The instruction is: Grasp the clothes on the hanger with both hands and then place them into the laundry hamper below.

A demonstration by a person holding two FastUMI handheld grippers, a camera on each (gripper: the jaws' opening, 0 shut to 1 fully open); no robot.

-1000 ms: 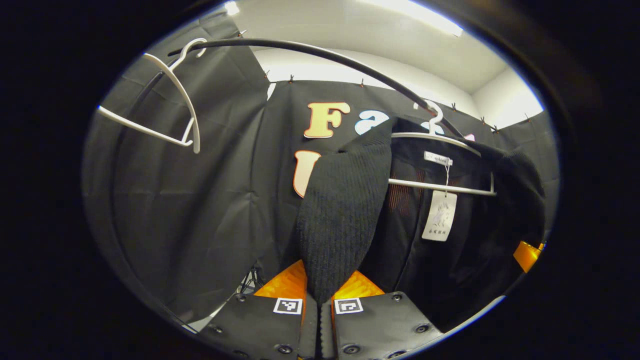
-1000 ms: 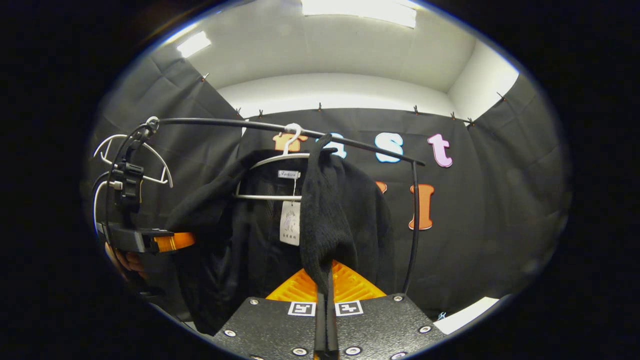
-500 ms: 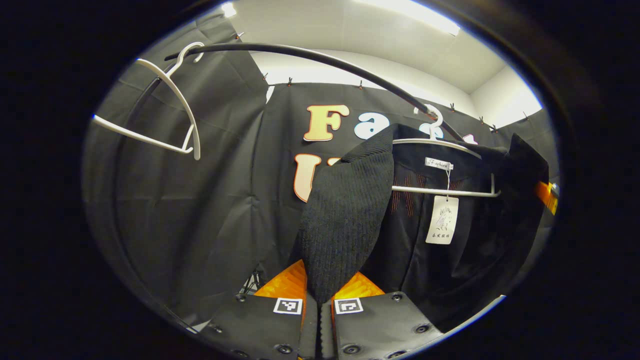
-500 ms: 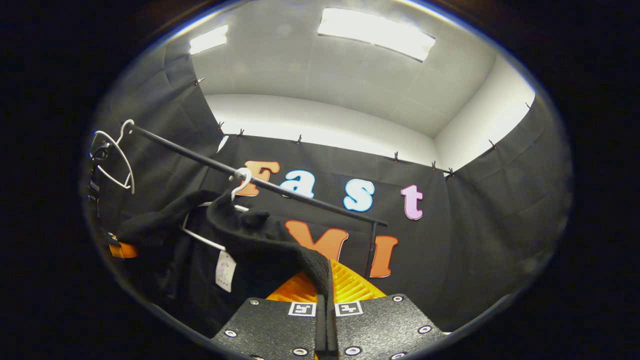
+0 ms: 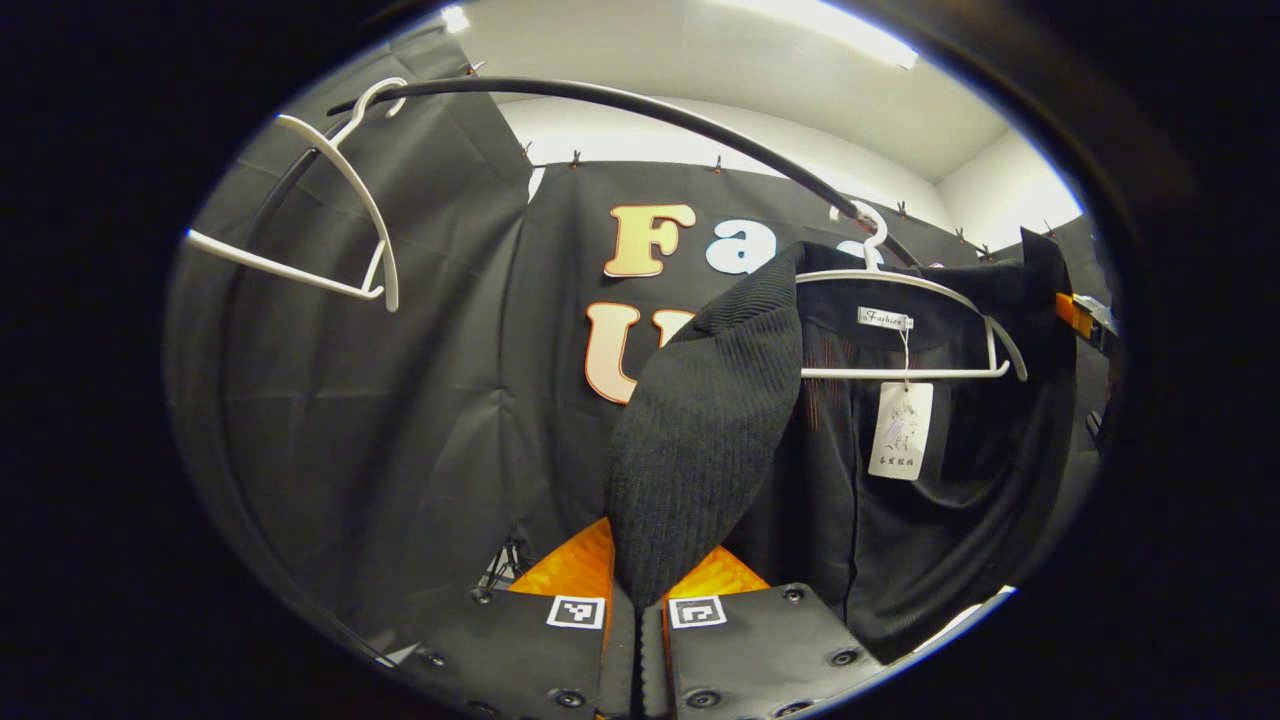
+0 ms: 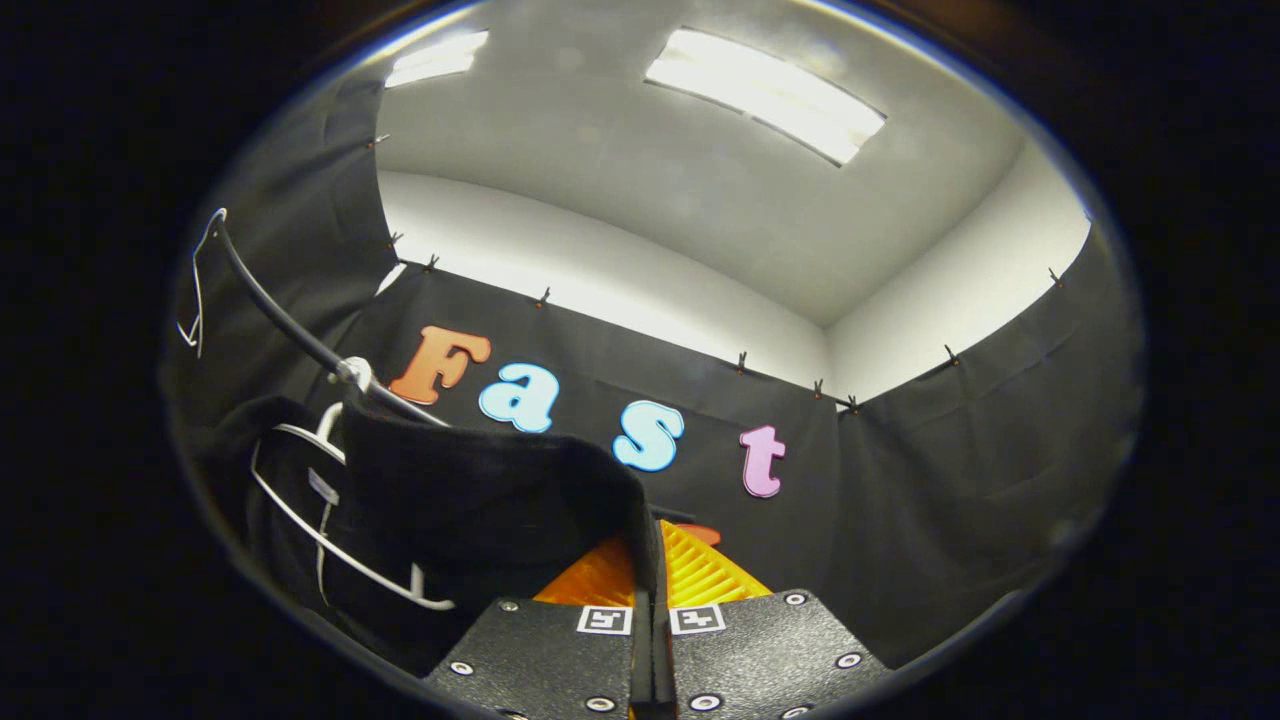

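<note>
A: What sits closest to the lens in the left gripper view?

B: The left gripper (image 5: pixel 637 600), at bottom centre, jaws closed on a ribbed fold of the black garment (image 5: pixel 700 440), which rises up and to the right toward the white hanger (image 5: pixel 905 330).

A: And in the right gripper view?

B: The right gripper (image 6: pixel 650 605), bottom centre, jaws pinched on the other shoulder, which runs off to the lower left toward the hanger.

A: So where is the garment overall?

B: Strung between the two grips, its long axis along the hanger bar, partly draped over the hanger. A paper tag (image 5: pixel 900 430) dangles at the collar.

A: Farther back?

B: The black rail (image 5: pixel 640 105) carries the hook; an empty hanger (image 5: pixel 330 220) hangs at upper left. I'd judge both hands equally engaged; the cloth must lift clear of the hanger's ends before going down to the hamper.
</note>
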